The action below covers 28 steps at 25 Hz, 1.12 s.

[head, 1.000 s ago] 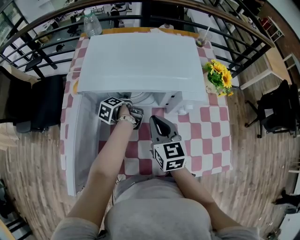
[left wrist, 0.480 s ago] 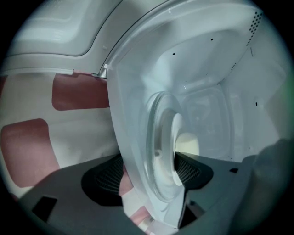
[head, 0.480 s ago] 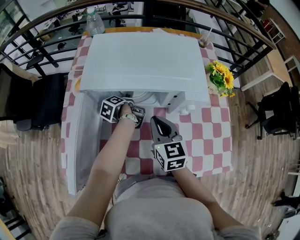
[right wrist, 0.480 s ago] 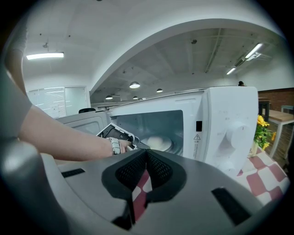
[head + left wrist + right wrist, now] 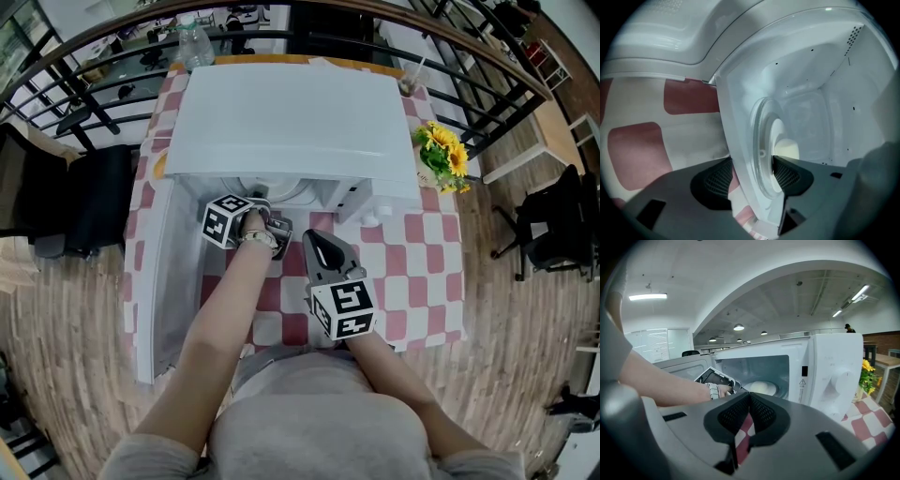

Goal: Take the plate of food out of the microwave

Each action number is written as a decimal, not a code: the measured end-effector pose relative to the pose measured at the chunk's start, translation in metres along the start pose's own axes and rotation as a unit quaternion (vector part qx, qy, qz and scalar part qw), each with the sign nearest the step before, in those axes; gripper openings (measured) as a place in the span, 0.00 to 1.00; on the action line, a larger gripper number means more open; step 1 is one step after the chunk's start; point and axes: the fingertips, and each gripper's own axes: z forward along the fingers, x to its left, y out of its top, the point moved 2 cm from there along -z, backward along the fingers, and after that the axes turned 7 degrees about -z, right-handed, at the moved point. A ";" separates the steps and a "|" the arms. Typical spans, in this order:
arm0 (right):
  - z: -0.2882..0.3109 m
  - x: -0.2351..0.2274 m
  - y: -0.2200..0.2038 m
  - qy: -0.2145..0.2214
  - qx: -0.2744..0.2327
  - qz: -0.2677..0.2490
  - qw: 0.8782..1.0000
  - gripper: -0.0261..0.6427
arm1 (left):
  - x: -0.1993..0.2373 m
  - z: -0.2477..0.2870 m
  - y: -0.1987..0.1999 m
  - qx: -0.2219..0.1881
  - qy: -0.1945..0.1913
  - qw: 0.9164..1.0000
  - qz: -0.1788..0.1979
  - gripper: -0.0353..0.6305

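Plate (image 5: 761, 133): between left gripper (image 5: 752, 171) jaws, just closing | right gripper (image 5: 750, 399): jaws together

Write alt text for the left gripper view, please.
The left claw, whose jaws have just been closing, straddles the front edge of an open white microwave. Inside lies a round plate with pale food; a red-checked tablecloth shows at left.

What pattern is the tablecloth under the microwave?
Red and white checks on the tablecloth, clearest in the head view.
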 end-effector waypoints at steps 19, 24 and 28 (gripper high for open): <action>-0.010 0.003 0.008 -0.003 -0.012 -0.007 1.000 0.07 | 0.001 -0.024 -0.007 0.005 -0.031 0.999 -0.023 0.20; -0.013 0.003 0.009 -0.005 -0.016 -0.007 1.000 0.07 | 0.000 -0.025 -0.009 0.011 -0.029 0.999 -0.029 0.18; -0.015 0.001 0.010 -0.010 -0.019 -0.005 1.000 0.07 | 0.000 -0.026 -0.008 0.015 -0.029 0.999 -0.037 0.18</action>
